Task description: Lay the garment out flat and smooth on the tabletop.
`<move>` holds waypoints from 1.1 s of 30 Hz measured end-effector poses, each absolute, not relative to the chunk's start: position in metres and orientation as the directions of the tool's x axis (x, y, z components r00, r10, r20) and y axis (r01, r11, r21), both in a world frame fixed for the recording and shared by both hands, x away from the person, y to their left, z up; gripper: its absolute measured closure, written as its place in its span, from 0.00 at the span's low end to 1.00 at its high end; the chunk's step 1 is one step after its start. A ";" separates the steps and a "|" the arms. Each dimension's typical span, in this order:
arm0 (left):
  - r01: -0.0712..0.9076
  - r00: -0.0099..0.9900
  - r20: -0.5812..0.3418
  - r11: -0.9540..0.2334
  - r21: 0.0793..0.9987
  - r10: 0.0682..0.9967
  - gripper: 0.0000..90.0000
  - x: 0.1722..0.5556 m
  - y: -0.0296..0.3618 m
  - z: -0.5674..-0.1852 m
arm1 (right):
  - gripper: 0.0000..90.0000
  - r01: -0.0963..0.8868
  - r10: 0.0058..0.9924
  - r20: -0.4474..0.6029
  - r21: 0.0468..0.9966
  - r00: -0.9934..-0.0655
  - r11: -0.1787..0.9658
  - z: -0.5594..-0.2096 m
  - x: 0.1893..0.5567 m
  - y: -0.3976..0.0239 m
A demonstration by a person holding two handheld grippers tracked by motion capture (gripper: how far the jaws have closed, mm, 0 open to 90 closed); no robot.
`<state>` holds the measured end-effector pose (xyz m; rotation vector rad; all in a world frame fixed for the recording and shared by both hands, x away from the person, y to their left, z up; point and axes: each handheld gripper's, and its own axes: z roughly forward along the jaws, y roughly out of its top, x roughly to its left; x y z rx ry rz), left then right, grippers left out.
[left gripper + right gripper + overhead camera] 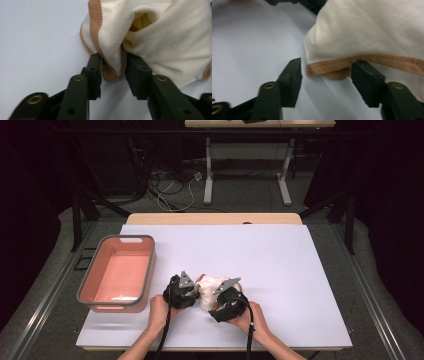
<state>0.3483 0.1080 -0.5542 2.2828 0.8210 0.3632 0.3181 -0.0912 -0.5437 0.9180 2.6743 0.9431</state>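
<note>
High view puts my two grippers close together at the near middle of the white table mat (280,270), with a bunched cream cloth (212,284) trimmed in tan lying between and just beyond them. My left gripper (192,292) sits at the cloth's left side and my right gripper (222,302) at its near right side, each held in a hand coming up from the near edge. Left of the grippers, a salmon-pink plastic bin (95,277) with a grey rim stands on the mat's left edge, apart from the cloth. Left gripper view shows my left gripper (113,72) with a fold of the cloth (160,37) and its tan hem caught between the black jaws, which press on it from both sides, so I read that as a grasp on the cloth. Right gripper view shows my right gripper (325,75) with jaws apart: the hemmed corner of the cloth (367,32) reaches into the gap and touches the right jaw, while the left jaw stands clear of it, so nothing is pinched there.
</note>
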 end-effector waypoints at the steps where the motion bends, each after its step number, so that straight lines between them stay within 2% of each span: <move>1: 0.456 0.767 0.031 -0.579 0.676 0.641 0.77 0.349 0.107 -0.555 | 0.53 0.497 0.601 0.044 0.613 -0.798 0.615 -0.545 0.317 -0.090; 7: 0.444 0.777 0.033 -0.584 0.680 0.629 0.89 0.349 0.105 -0.555 | 0.86 0.490 0.600 0.035 0.615 -0.799 0.617 -0.548 0.321 -0.092; 10: 0.433 0.782 0.039 -0.587 0.684 0.622 0.92 0.347 0.104 -0.554 | 0.94 0.501 0.602 0.059 0.621 -0.796 0.602 -0.548 0.322 -0.095; 18: 0.415 0.780 0.055 -0.581 0.700 0.623 0.95 0.340 0.108 -0.550 | 0.96 0.480 0.596 0.029 0.625 -0.803 0.616 -0.540 0.321 -0.107; 21: 0.431 0.782 0.027 -0.570 0.699 0.623 0.95 0.340 0.112 -0.548 | 0.96 0.483 0.602 0.020 0.619 -0.798 0.620 -0.536 0.323 -0.117; 33: 0.403 0.774 0.090 -0.596 0.694 0.627 0.96 0.327 0.125 -0.537 | 0.97 0.501 0.671 -0.047 0.626 -0.740 0.597 -0.525 0.334 -0.148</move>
